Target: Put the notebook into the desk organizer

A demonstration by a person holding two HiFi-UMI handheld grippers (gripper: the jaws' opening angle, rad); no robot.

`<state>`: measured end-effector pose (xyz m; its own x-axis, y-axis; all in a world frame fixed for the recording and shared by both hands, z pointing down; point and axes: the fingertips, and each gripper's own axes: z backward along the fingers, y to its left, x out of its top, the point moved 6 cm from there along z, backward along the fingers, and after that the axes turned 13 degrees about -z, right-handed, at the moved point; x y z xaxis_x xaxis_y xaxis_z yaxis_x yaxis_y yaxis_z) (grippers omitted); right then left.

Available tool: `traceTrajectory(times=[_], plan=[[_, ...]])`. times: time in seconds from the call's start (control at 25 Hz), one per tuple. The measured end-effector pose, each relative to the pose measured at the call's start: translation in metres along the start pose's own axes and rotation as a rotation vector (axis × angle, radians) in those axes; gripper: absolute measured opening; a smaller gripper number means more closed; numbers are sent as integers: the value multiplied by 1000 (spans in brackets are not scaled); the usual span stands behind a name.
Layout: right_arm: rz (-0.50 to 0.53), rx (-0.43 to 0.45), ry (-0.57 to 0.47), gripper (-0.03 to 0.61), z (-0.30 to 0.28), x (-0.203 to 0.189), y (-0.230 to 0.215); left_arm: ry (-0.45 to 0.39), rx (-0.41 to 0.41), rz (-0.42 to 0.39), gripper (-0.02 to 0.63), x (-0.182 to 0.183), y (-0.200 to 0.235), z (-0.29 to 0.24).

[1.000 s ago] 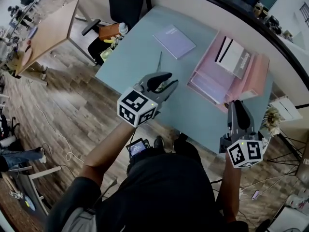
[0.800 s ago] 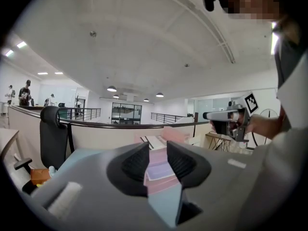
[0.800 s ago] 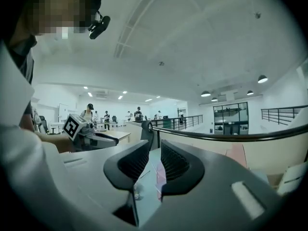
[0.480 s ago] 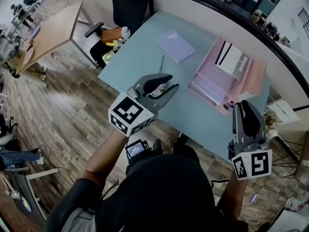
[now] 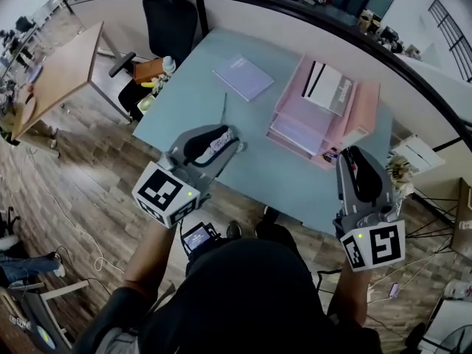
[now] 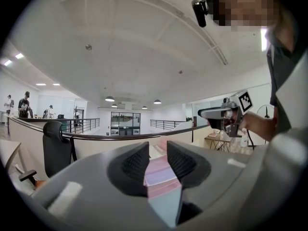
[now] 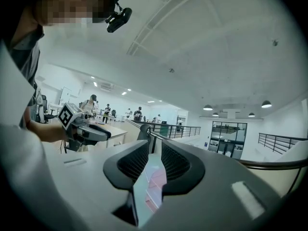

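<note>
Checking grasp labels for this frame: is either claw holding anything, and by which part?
Nothing is held. The left claw and right claw each show an empty gap between the jaws; the notebook lies on the table, apart from both.

We see matt grey plastic on the left gripper [image 5: 230, 141] and right gripper [image 5: 352, 155], with ribbed dark pads [image 6: 135, 164]. Ahead of them are a smooth matt tabletop [image 5: 190, 100], a paper notebook [image 5: 243, 77] and a pink plastic organizer [image 5: 366, 105].

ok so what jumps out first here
The pink desk organizer stands out on the right of the blue-grey table, a white booklet lying on it. A lilac notebook lies flat to its left, apart from it. Nearer, the left claw and right claw hover empty, slightly open.
</note>
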<state>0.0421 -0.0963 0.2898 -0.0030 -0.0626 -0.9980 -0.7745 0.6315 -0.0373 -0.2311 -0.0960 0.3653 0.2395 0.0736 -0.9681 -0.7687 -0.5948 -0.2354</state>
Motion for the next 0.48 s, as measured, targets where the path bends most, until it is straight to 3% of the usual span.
traceTrajectory(times=[0.48], plan=[[-27, -30, 17, 64, 12, -12, -2, 6, -26, 14, 173, -2, -13, 2]])
